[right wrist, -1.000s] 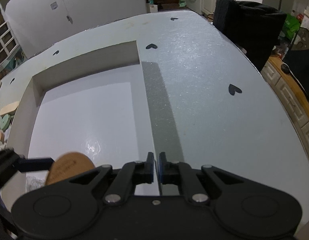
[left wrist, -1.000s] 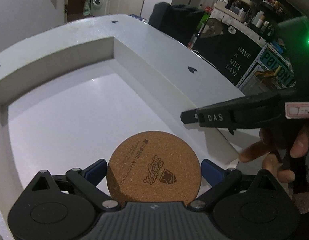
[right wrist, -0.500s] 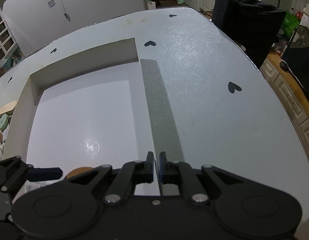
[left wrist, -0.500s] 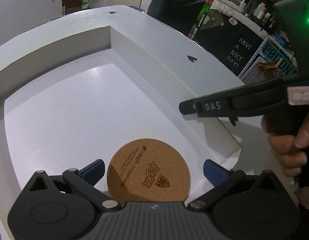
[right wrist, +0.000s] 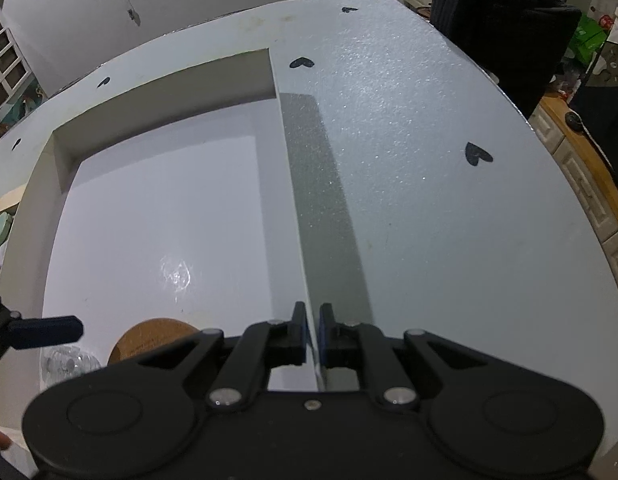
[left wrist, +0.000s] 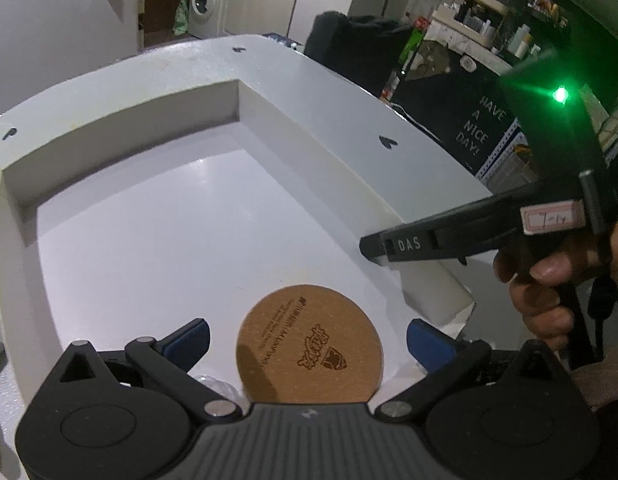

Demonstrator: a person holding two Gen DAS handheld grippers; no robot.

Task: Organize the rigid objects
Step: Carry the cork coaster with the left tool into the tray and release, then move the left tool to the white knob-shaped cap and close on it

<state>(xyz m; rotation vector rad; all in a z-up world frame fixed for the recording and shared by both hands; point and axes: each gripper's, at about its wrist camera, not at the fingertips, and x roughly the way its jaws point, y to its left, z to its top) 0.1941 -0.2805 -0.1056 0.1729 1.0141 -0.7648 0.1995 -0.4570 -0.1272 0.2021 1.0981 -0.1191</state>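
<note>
cork coaster now released, flat in tray

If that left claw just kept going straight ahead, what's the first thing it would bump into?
Most likely the cork coaster, lying between the open fingers of the left gripper on the white tray floor. Beyond it, probably the tray's far wall; depth is unclear.

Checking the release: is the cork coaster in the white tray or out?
In: cork coaster lies flat on white tray floor, free between open left gripper fingers.
</note>
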